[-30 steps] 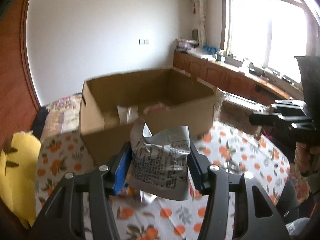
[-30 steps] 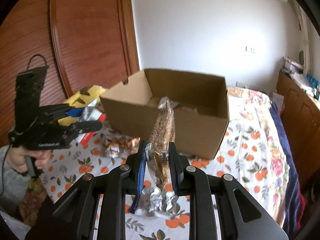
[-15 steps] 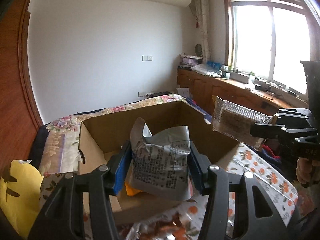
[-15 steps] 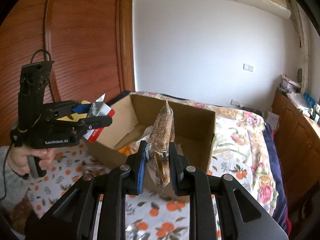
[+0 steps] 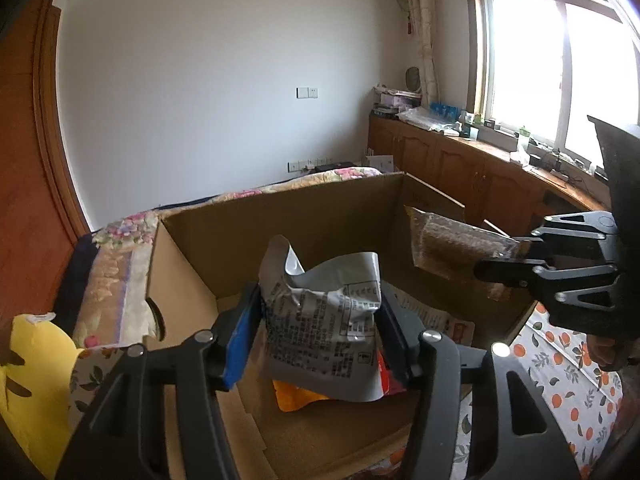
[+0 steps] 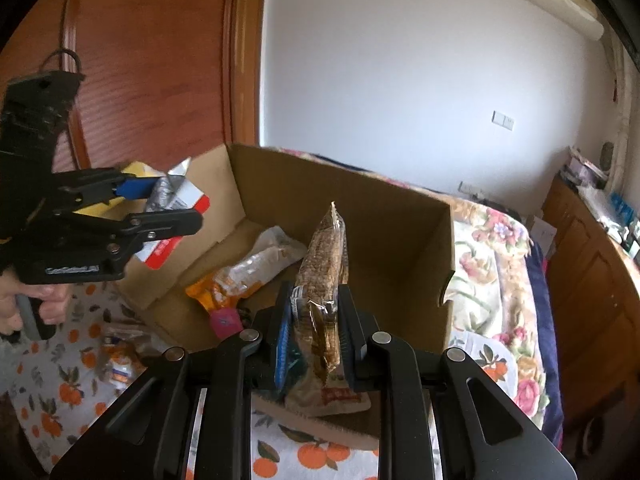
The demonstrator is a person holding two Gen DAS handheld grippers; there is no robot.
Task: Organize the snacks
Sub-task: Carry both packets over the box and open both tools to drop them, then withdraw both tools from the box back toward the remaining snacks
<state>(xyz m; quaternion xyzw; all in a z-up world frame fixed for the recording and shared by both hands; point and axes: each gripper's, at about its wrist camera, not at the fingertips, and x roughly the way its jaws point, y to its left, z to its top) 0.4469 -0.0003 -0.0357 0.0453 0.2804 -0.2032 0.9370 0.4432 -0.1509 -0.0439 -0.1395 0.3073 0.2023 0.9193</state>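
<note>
As both hands swung in over the cardboard box (image 5: 320, 216), the left gripper (image 5: 320, 320) clamped the silver packet (image 5: 324, 320), jaws easing wider; the right gripper (image 6: 316, 320) pinched the brown bar (image 6: 324, 264), ready to drop.

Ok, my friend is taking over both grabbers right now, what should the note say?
Left hand-held gripper: holding a silver snack packet over the cardboard box.
Right hand-held gripper: shut on a clear pack of brown snack bars, also over the box.
Done: a few snacks, including an orange-and-clear bag, lie inside.
Left: drop both packs in, then collect the loose wrappers on the orange-print cloth.
</note>
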